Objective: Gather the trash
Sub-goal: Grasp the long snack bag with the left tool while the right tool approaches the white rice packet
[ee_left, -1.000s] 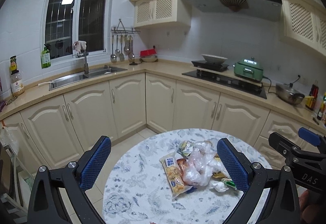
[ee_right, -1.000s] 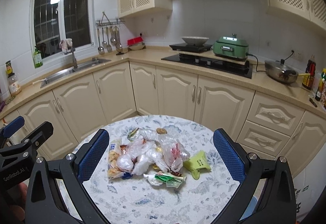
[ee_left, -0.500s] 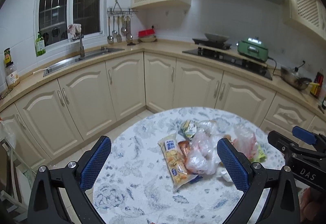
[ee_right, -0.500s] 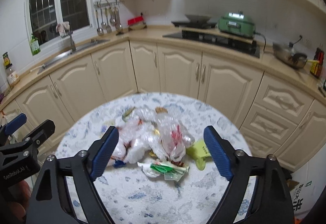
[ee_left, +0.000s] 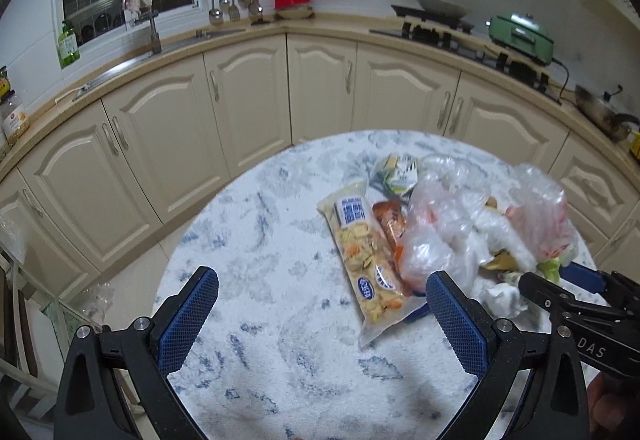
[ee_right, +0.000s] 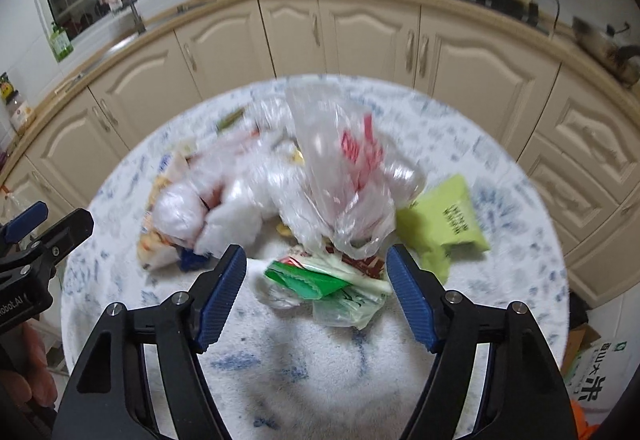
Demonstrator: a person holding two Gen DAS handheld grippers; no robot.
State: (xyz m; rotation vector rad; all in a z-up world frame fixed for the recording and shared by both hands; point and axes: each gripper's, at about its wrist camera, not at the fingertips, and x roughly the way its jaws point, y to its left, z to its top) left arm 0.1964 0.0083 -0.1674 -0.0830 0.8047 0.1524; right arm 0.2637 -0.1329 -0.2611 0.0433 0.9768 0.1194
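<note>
A heap of trash lies on a round table with a blue-patterned white cloth. It holds a long yellow snack packet, crumpled clear plastic bags, a lime-green packet and a green-and-white wrapper. My left gripper hangs open above the cloth, the snack packet just ahead of its right finger. My right gripper is lowered over the green-and-white wrapper. Its jaws are closing, the wrapper lies between them and the pads stand apart from it.
Cream kitchen cabinets curve around behind the table under a beige counter. A sink with a tap is at the left, a hob and a green cooker at the right. A cardboard box sits on the floor right of the table.
Both grippers have dropped and tilted down toward the table, so the trash heap looms larger. The right gripper's jaws have narrowed around the green-and-white wrapper.
</note>
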